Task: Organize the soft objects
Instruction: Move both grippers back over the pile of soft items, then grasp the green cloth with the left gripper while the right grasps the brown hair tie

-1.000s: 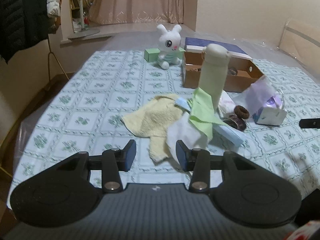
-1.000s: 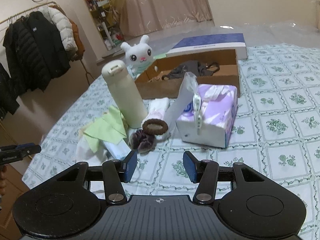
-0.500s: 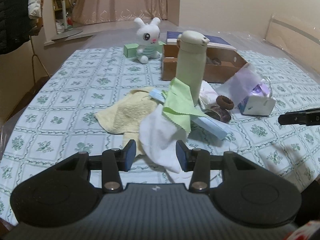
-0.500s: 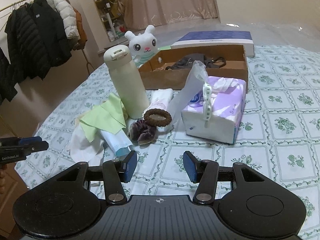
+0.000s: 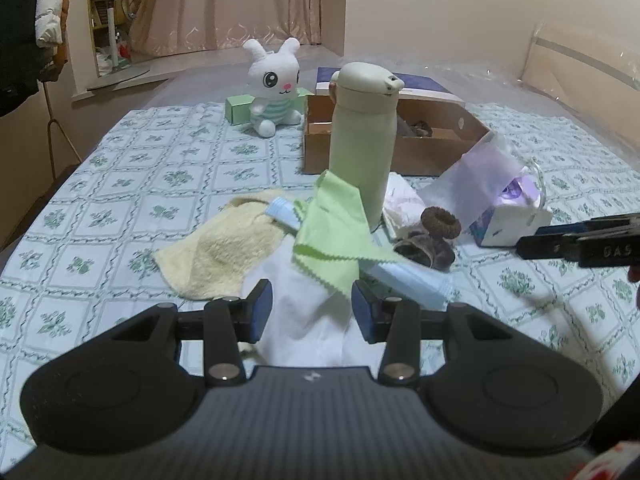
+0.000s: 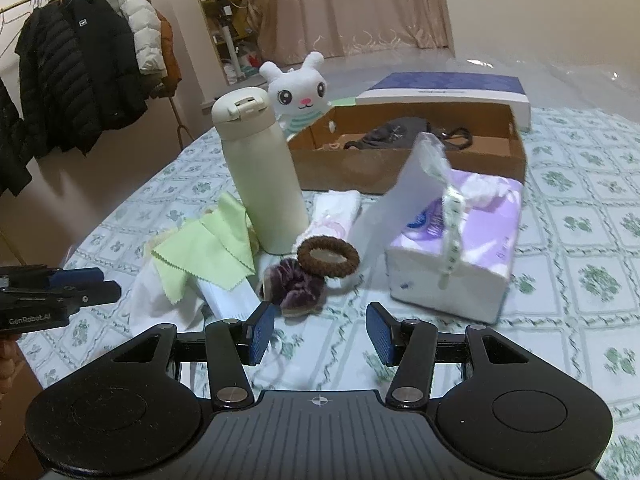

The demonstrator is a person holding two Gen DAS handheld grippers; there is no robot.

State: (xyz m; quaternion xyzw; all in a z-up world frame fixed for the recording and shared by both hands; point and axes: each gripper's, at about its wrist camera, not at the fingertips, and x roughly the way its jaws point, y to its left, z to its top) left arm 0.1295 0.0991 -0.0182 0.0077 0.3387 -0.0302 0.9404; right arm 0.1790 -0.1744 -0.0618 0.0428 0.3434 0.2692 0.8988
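At lower centre of the left wrist view: left gripper [image 5: 312,306] jaws apart, white cloth [image 5: 308,320] lying between them, unpinched | centre: green cloth [image 5: 334,236] over it, yellow towel [image 5: 224,252] to its left, cream flask [image 5: 362,144] upright behind | right wrist view, lower centre: right gripper [image 6: 320,334] jaws apart, empty, purple scrunchie [image 6: 294,282] and brown hair tie [image 6: 328,257] just beyond.

My two views look dim and warm-lit; fisheye bends the edges, corners go black, and my right view's tissue pack [image 6: 456,248] smears slightly.

surface: patterned bedcover [image 5: 132,184] | on it: yellow towel [image 5: 224,256], bottle [image 5: 362,140], cardboard box [image 6: 404,168]
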